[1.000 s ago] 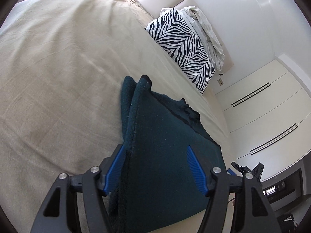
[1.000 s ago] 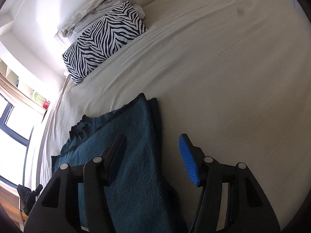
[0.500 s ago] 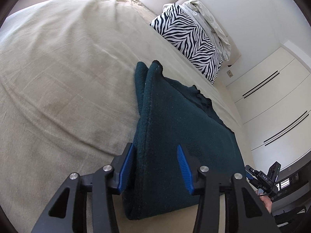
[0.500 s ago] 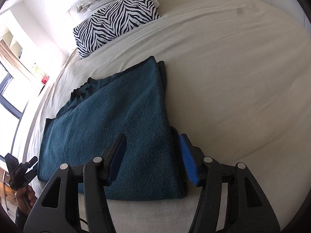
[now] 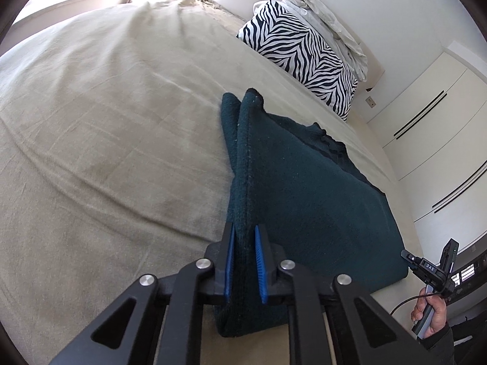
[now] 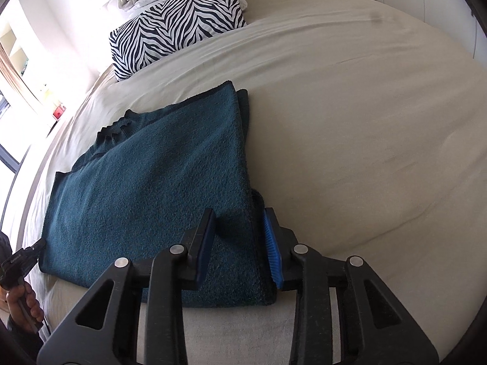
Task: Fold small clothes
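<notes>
Now both tools, just closing, pinch opposite towel (image 5: 304, 188) edges; bedsheet (image 6: 365, 121) beyond lies open.

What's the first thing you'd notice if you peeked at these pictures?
The dark teal garment lying folded on the beige bed, nearest us. Both grippers, the left gripper and the right gripper, pinch its near corners, their jaws just closing. Behind, at the head of the bed, sits a zebra-striped pillow.

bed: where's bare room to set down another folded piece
Wide bare sheet left of the teal garment; another wide patch right of it, nearer than the zebra pillow. Crowded: the garment's own strip, and the crumpled bedding behind the pillow.
</notes>
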A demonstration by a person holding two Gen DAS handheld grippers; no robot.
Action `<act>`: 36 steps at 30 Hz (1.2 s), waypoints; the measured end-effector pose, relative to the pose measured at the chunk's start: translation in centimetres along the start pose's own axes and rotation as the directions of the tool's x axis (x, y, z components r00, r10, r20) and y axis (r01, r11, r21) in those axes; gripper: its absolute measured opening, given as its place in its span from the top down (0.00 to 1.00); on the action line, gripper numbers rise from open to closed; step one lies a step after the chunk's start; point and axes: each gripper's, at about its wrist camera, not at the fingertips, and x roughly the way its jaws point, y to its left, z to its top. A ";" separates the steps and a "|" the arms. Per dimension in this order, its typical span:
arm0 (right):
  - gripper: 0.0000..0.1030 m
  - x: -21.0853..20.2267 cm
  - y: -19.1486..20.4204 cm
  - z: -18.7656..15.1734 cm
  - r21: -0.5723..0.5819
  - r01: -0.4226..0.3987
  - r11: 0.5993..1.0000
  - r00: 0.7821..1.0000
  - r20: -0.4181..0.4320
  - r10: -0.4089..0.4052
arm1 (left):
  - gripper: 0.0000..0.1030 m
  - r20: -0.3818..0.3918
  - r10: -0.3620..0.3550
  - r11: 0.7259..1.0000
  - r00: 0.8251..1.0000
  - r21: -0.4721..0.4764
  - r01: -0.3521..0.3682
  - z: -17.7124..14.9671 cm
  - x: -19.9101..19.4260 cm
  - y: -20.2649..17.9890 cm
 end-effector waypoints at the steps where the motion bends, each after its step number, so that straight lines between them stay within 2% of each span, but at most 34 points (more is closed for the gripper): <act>1: 0.75 -0.1 -0.1 0.1 -0.001 0.007 1.000 1.000 0.002 -0.007 | 0.87 0.000 0.004 1.000 1.000 0.006 -0.004 0.0 0.0 -0.1; 11: 0.85 -0.1 0.1 0.2 -0.019 0.044 0.999 0.999 0.015 -0.044 | 0.92 0.015 0.038 0.997 0.999 0.065 -0.039 -0.3 -0.5 -0.7; 19: 0.93 -0.4 0.8 0.4 -0.056 0.076 0.996 0.997 0.028 -0.074 | 0.94 0.021 0.029 0.997 0.999 0.065 -0.031 -1.0 -1.2 -0.2; 36: 0.95 -0.3 0.0 -0.6 -0.070 0.080 0.994 0.997 0.004 -0.080 | 0.93 -0.007 0.019 1.000 1.000 0.015 -0.019 -1.6 -0.5 1.1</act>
